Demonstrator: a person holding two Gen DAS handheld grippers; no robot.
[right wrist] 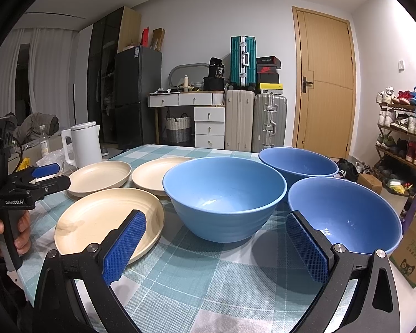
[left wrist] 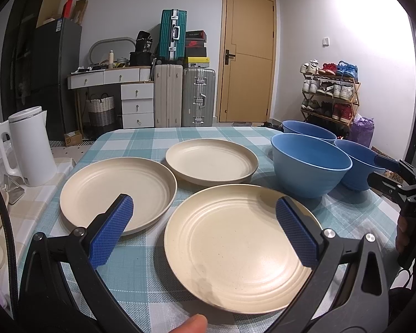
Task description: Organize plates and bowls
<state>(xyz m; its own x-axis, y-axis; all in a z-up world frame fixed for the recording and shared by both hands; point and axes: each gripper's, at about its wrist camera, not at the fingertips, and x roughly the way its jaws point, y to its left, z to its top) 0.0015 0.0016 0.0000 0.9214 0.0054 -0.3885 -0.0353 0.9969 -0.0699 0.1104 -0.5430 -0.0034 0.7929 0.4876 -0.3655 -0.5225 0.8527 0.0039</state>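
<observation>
Hovering wide apart and empty, each hand-held gripper (left wrist: 205, 230) (right wrist: 216, 244) faces stiff, light-looking ware: pinch the nearest plate (left wrist: 235, 252) by its rim, left of the bowls (right wrist: 224, 198).

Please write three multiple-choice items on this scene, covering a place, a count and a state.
1. Where is the kettle?
A. left of the plates
B. behind the bowls
C. on a plate

2. How many blue bowls stand on the table?
A. two
B. three
C. four

3. How are the left tongs?
A. shut on a plate
B. shut, empty
C. open, empty

Answers: 1 A, it stands past the table's left edge; 2 B, three show in the right wrist view; 3 C, the pads are wide apart over the near plate.
</observation>
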